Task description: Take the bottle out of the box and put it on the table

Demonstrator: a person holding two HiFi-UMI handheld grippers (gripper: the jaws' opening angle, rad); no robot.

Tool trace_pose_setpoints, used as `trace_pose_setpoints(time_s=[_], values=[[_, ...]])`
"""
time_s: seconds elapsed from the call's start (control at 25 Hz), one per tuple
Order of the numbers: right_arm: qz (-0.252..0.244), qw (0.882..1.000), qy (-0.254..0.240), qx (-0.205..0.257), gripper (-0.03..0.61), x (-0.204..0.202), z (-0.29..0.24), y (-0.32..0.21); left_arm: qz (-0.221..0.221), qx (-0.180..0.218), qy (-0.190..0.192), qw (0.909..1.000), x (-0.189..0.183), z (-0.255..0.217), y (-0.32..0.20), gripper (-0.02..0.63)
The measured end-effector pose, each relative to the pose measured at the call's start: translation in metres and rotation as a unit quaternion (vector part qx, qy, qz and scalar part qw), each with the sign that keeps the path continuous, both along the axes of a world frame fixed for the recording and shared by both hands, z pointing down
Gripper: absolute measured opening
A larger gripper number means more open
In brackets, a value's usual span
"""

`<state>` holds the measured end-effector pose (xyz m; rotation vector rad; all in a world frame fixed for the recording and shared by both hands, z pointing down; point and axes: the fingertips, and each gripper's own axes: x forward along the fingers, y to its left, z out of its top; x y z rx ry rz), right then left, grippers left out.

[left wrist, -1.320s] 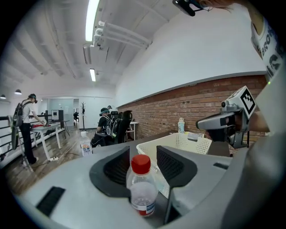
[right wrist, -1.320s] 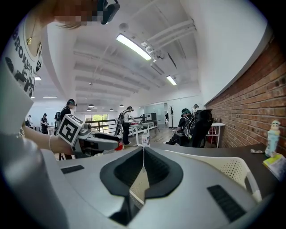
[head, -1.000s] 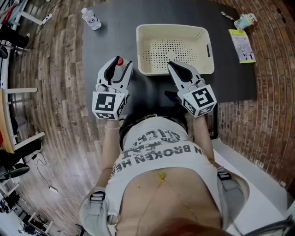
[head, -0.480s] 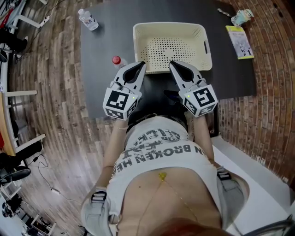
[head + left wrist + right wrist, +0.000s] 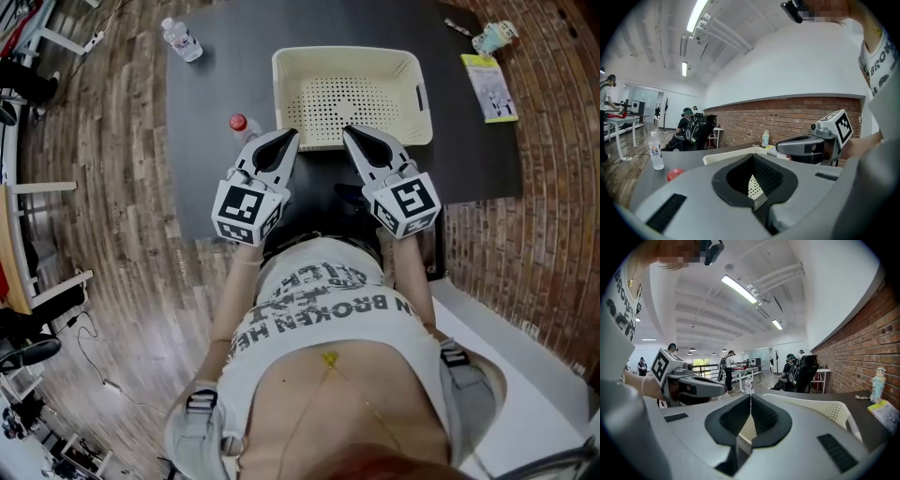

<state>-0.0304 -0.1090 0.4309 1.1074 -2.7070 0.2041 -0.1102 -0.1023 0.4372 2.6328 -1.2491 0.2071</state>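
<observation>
Surface: dark table (image 5: 211, 178), wood floor (image 5: 112, 141) on its left, brick wall (image 5: 754, 117) past its far edge. A cream perforated box (image 5: 347, 53) sits mid-table toward the far edge.
Room: open workshop with strip lights; people sit at desks far off.
Changed: a second ago my left gripper (image 5: 286, 139) had its jaws spread around the red-capped bottle (image 5: 240, 125). It has since slid right to the box's near left corner and closed.
Tools: both pairs of jaws are pressed together, holding nothing. My right gripper (image 5: 352, 136) is at the box's near rim.
Bottle: stands on the table near its left edge, outside the box, just left of my left gripper and not touching it.
</observation>
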Motion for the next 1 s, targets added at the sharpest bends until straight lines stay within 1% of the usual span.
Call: trace_pose_setpoints(time_s=[0.16, 0.36, 0.52, 0.8, 1.0], values=[[0.002, 1.000, -0.001, -0.004, 0.009, -0.001, 0.000, 0.001, -0.002, -0.003, 0.003, 1.0000, -0.002, 0.001, 0.001, 0.006], [0.004, 1.000, -0.001, -0.007, 0.009, 0.000, 0.002, 0.003, 0.012, -0.006, 0.007, 0.9999, 0.003, 0.003, 0.002, 0.006], [0.003, 1.000, 0.000, -0.003, 0.009, -0.002, 0.001, 0.002, 0.018, -0.006, 0.017, 0.9997, 0.005, 0.001, 0.000, 0.006], [0.012, 1.000, -0.006, 0.024, 0.009, 0.001, -0.012, 0.000, 0.025, 0.009, 0.025, 0.9993, 0.010, -0.012, -0.003, 0.007], [0.007, 0.999, -0.018, 0.043, 0.008, -0.005, -0.025, 0.005, 0.029, 0.026, 0.036, 0.9986, 0.014, -0.028, -0.002, 0.006]])
